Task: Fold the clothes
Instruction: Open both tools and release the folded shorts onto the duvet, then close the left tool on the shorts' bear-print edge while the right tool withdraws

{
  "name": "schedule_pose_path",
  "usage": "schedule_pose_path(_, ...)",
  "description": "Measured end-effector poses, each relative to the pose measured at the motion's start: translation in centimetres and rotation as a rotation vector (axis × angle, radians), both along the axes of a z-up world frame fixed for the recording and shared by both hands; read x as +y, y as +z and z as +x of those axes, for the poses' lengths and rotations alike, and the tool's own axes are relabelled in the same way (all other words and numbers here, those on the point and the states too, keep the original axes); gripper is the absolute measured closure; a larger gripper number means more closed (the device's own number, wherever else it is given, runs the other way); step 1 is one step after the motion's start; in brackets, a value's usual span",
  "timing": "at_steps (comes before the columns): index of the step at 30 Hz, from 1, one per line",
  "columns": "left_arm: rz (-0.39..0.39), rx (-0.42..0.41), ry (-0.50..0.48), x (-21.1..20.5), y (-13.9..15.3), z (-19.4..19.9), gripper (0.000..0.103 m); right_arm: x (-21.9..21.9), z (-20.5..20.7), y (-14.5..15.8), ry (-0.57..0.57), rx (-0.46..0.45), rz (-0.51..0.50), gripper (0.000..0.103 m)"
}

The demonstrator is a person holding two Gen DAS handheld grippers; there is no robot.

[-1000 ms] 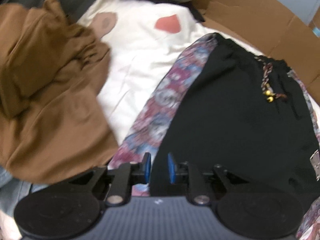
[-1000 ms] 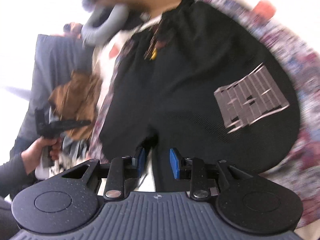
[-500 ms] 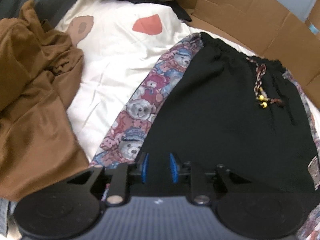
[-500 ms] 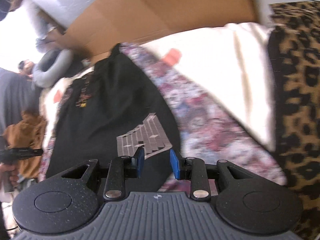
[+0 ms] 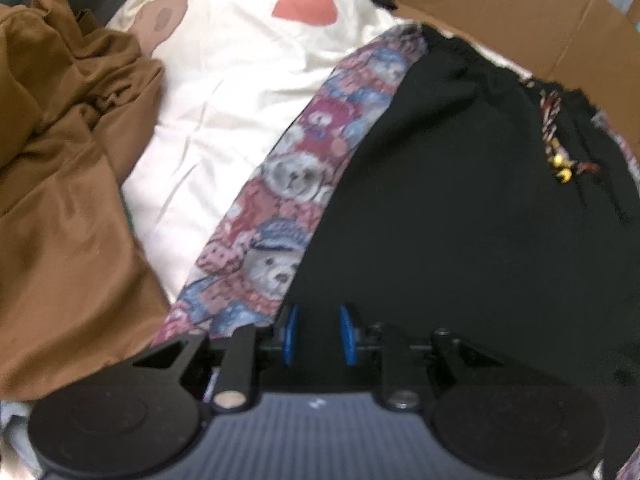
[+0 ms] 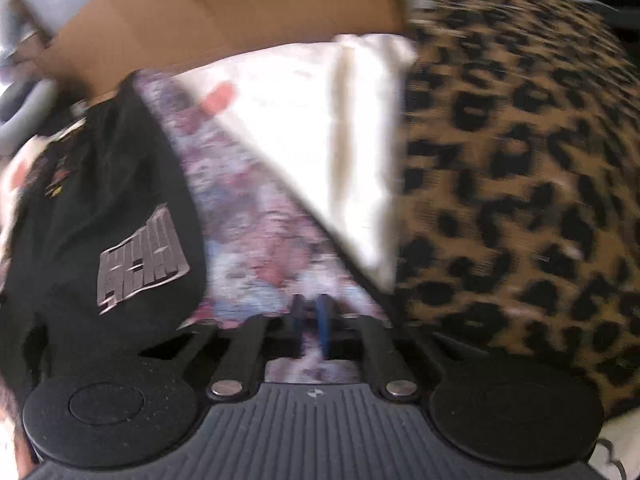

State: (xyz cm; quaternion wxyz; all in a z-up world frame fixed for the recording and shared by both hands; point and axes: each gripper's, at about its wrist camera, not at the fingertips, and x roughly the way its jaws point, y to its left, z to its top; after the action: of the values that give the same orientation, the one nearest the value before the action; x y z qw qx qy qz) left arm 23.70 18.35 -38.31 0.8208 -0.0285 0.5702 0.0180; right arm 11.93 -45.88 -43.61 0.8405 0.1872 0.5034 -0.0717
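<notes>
Black shorts [image 5: 460, 220] with a beaded drawstring [image 5: 560, 160] lie flat on a bear-print cloth [image 5: 296, 184], whose edge shows along both sides. My left gripper [image 5: 319, 332] hangs low over the shorts' left edge. Its blue pads stand a little apart with black fabric under the gap, and I see no grip. In the right wrist view the shorts [image 6: 100, 184] carry a grey patch [image 6: 140, 256]. My right gripper [image 6: 310, 318] is down on the bear-print cloth [image 6: 256, 232] just right of the shorts, its pads pinched together on that cloth. The view is blurred.
A crumpled brown garment [image 5: 60, 200] lies left of the cream sheet [image 5: 240, 92]. A leopard-print cloth [image 6: 520, 180] fills the right side. Cardboard flaps [image 5: 520, 12] stand behind the shorts.
My right gripper swung from over the black shorts to the bear-print edge on their right and closed its pads. The left gripper sank toward the shorts' left edge.
</notes>
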Motion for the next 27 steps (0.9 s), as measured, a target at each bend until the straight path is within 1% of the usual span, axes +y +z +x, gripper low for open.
schedule_pose_path(1, 0.005, 0.004, -0.001, 0.1, 0.0, 0.1, 0.076, -0.1, -0.1, 0.1, -0.009, 0.001, -0.007, 0.099)
schedule_pose_path(4, 0.024, -0.004, 0.009, 0.2, 0.7, 0.5, 0.08, -0.2, -0.3, 0.6, -0.02, 0.003, -0.028, 0.099)
schedule_pose_path(5, 0.018, -0.023, 0.012, 0.3, 1.1, 0.7, 0.081, -0.3, -0.4, 0.7, -0.024, 0.003, -0.035, 0.095)
schedule_pose_path(6, 0.01, -0.041, 0.014, 0.4, 1.6, 0.9, 0.081, -0.2, -0.3, 1.0, -0.019, -0.01, -0.019, 0.097)
schedule_pose_path(8, -0.005, -0.072, 0.011, 0.4, 2.3, 1.7, 0.081, -0.2, 0.2, 1.7, -0.009, -0.043, 0.008, 0.097)
schedule_pose_path(11, 0.0, -0.106, -0.01, 0.0, 3.1, 3.2, 0.081, 0.0, 1.4, 2.4, 0.016, -0.076, 0.014, 0.097)
schedule_pose_path(15, 0.015, -0.145, -0.034, -0.3, 3.3, 5.3, 0.081, 0.6, 3.3, 3.0, 0.04, -0.097, 0.003, 0.097)
schedule_pose_path(17, 0.023, -0.166, -0.032, -0.1, 3.2, 6.3, 0.085, 0.8, 3.9, 3.2, 0.044, -0.104, 0.003, 0.097)
schedule_pose_path(22, 0.048, -0.195, -0.011, 0.4, 1.9, 8.5, 0.088, 1.7, 5.0, 3.2, 0.07, -0.107, -0.003, 0.097)
schedule_pose_path(25, 0.066, -0.191, 0.001, 0.5, 0.9, 9.3, 0.088, 2.3, 5.6, 2.9, 0.089, -0.104, -0.007, 0.097)
schedule_pose_path(27, 0.091, -0.188, 0.011, 0.5, 0.2, 9.5, 0.084, 2.7, 6.0, 2.7, 0.095, -0.103, -0.009, 0.097)
